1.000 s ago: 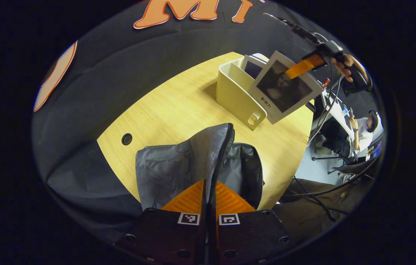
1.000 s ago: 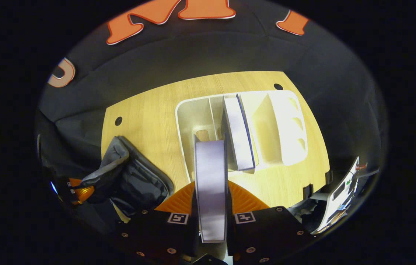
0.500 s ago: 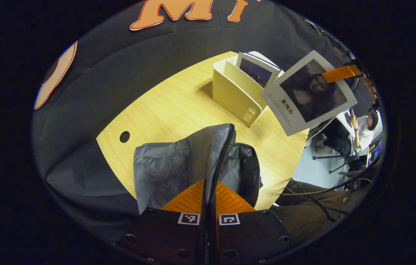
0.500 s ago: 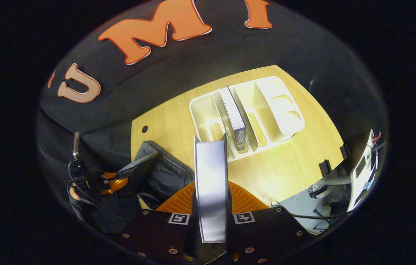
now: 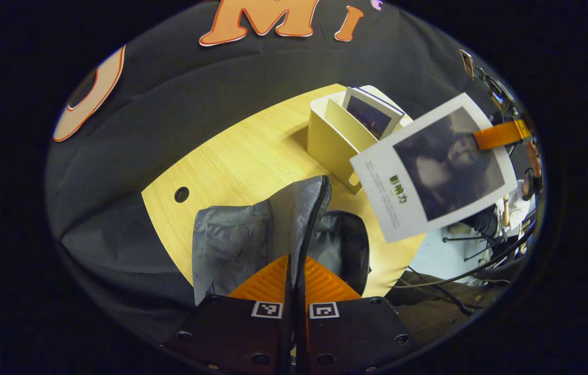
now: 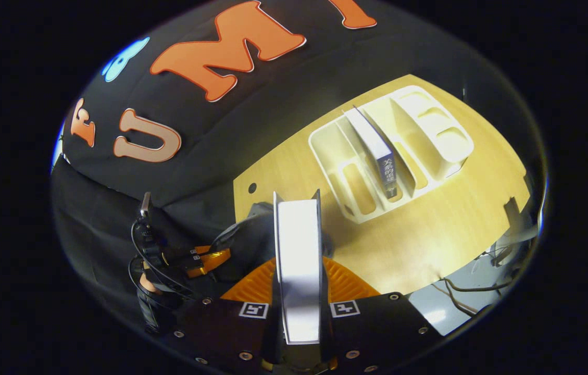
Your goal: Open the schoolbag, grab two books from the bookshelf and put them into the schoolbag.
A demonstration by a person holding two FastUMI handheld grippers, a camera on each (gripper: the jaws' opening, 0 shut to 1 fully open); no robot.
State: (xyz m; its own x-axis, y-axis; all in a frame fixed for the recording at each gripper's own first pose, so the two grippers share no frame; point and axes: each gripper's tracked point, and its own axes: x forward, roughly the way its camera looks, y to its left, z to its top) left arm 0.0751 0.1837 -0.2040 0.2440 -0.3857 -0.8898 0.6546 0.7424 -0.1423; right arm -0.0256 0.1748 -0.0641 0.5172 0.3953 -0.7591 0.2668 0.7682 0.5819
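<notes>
My left claw [image 5: 295, 276] is clamped on the bag [image 5: 273, 229] flap's zipper edge, lifting it so the mouth gapes. My right claw [image 6: 299, 281] grips the first book [image 6: 298, 260] edge-on in the air over the bag, cover visible [image 5: 434, 166], likely ready to lower in. Beyond on the bench [image 6: 429, 229], the shelf [image 6: 387, 151] holds the second book [image 6: 377, 151] upright in a slot.
</notes>
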